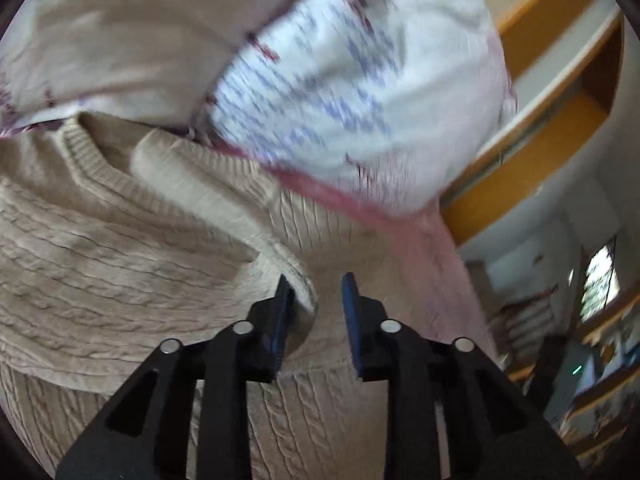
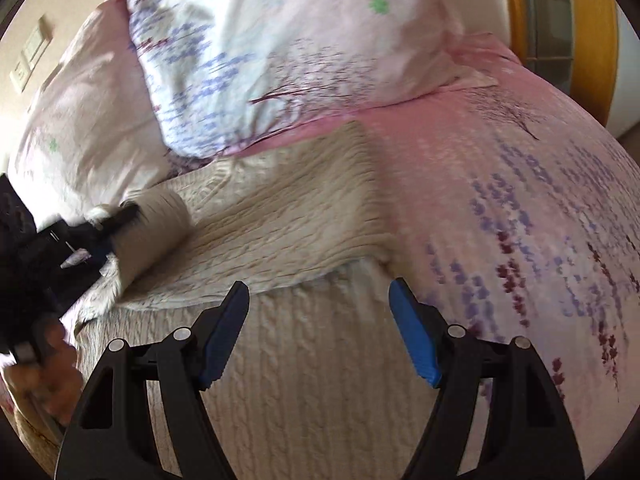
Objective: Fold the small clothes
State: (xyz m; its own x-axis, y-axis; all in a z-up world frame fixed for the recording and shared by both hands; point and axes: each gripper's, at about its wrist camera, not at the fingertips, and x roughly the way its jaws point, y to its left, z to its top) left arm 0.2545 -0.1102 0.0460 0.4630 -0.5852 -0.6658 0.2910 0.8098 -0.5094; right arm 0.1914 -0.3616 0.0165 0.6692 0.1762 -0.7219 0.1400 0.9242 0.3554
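A bed covered by a pink sheet printed with purple and maroon blossoms (image 2: 520, 200) fills the right wrist view, with two white floral pillows (image 2: 280, 52) at twelve o'clock. A beige wall carrying a pale switch plate (image 2: 34, 54) sits at ten o'clock, and an orange wooden frame (image 2: 516, 4) at one o'clock. In the left wrist view, a bright daylit window (image 1: 600, 284) shows at four o'clock.

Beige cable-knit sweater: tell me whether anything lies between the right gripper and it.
Nothing visible does. The right gripper hangs open directly over the sweater, bare knit showing between its fingers. The pillow lies beyond the sweater.
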